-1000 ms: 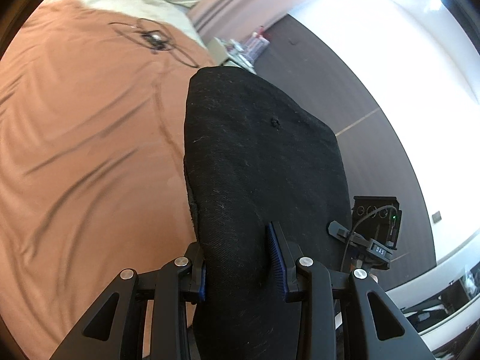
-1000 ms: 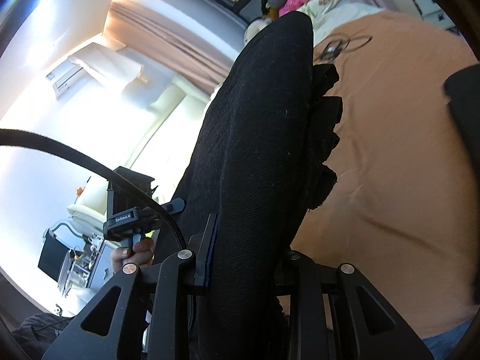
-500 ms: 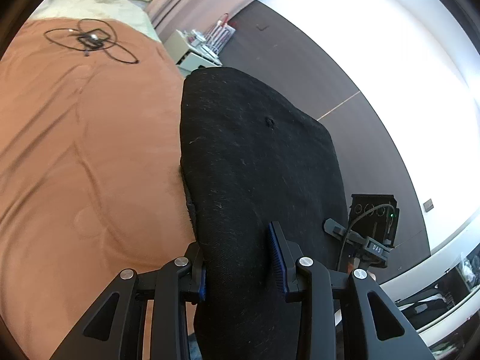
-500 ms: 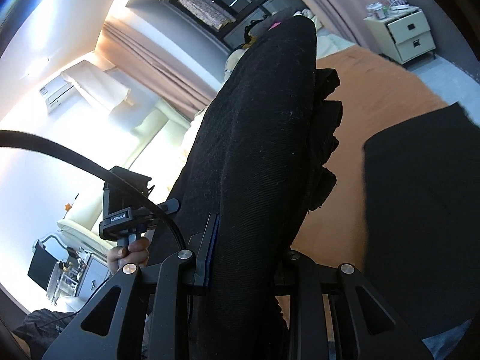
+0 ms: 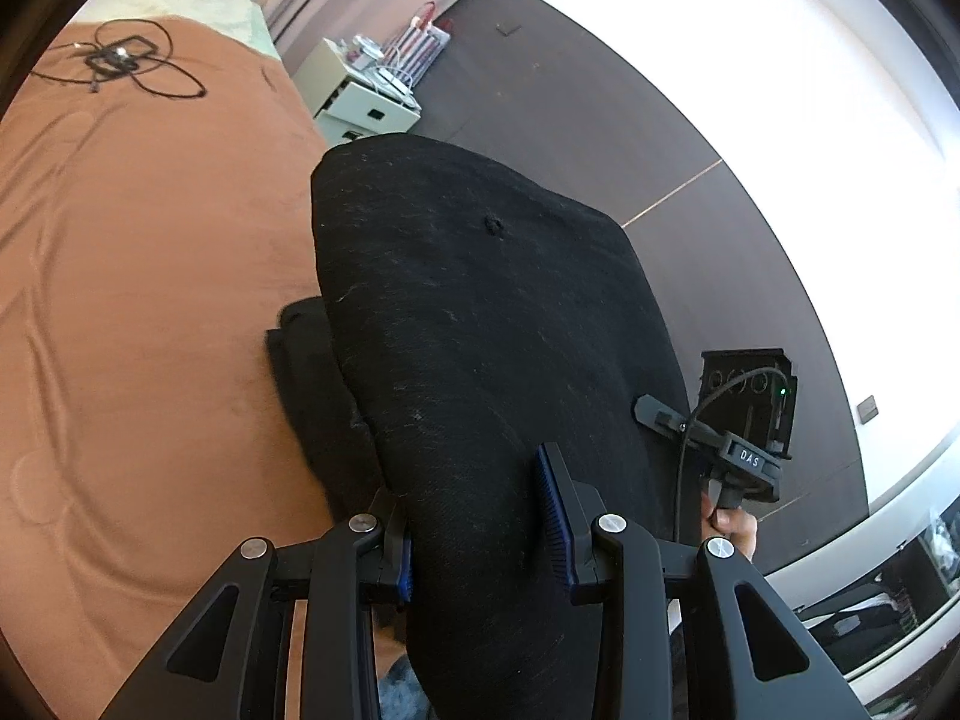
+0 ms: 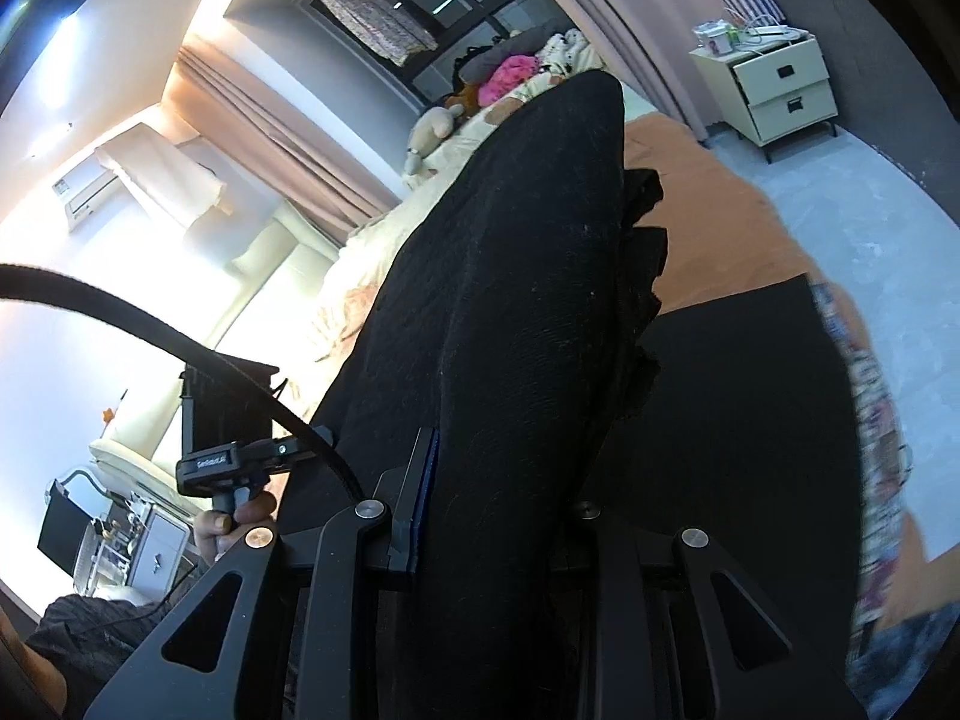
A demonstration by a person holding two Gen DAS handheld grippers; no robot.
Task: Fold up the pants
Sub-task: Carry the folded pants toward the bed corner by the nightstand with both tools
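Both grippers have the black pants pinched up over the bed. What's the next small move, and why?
Probably lower both together onto the pants' flat part. The left gripper and right gripper clamp the lifted fold above the orange bedspread.

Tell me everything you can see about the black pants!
The black pants look like thick woven cloth dotted with pale lint. One bunched part is pinched by the left tool, with blue pads pressing each side. Another part is pinched by the right tool, with frayed, ragged edges showing beside it. More of the pants lies flat on the orange bedspread below, so they hang partly lifted, mid-fold.
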